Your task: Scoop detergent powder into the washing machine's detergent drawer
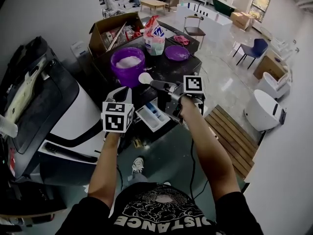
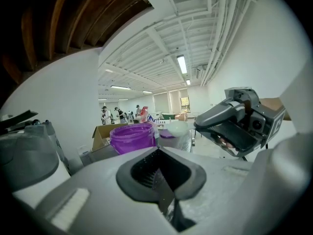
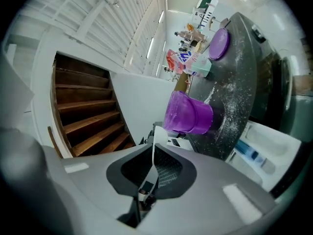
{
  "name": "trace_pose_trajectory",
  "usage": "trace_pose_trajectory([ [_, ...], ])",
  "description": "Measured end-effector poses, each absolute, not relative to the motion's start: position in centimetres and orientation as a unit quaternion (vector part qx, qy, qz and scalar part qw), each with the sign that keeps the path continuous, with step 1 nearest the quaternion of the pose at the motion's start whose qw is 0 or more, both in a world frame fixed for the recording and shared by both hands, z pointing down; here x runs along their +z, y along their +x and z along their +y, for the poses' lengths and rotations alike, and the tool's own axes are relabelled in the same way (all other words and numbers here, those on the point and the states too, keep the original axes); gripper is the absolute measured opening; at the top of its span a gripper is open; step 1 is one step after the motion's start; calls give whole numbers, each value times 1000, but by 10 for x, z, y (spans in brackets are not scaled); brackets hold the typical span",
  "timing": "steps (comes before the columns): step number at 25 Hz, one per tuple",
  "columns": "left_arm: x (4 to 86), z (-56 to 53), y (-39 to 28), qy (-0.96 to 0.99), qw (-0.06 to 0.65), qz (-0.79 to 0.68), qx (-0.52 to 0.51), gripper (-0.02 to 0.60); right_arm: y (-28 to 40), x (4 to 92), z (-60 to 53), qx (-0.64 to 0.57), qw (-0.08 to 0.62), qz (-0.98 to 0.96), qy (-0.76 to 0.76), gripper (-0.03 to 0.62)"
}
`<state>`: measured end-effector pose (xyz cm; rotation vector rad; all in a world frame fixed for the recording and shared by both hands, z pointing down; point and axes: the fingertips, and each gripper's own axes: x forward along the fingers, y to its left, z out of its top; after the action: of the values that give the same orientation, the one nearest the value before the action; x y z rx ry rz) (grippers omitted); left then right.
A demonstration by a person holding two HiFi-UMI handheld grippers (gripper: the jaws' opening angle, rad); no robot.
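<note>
Purple tub (image 1: 128, 62) with white powder stands at the front edge of the dark washing machine top (image 1: 168, 71) in the head view, with the open detergent drawer (image 1: 153, 115) just below that edge. The right gripper (image 1: 159, 85) holds a white scoop (image 1: 145, 78) just beside the tub, and the left gripper (image 1: 120, 94) is near the drawer. In the left gripper view, its jaws are together with nothing between them. In the right gripper view, the jaws are clamped on the thin scoop handle (image 3: 154, 154).

We are seeing the detergent drawer (image 1: 152, 115) only in part, with the right gripper (image 1: 159, 85) covering its far corner. The scoop (image 3: 154, 158) is showing us just its thin edge. Distant people (image 2: 111, 115) are appearing too small to tell apart.
</note>
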<state>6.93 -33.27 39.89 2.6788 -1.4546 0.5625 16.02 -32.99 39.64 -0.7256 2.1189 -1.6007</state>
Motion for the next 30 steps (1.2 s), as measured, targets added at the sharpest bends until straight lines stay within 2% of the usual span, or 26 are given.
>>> trace_pose_trajectory([
  [8, 412, -293, 72, 859, 27, -478, 183, 0, 167, 422, -291, -579, 189, 749, -261, 34],
  [30, 462, -248, 67, 861, 87, -471, 173, 3, 173, 507, -245, -572, 81, 750, -321, 34],
])
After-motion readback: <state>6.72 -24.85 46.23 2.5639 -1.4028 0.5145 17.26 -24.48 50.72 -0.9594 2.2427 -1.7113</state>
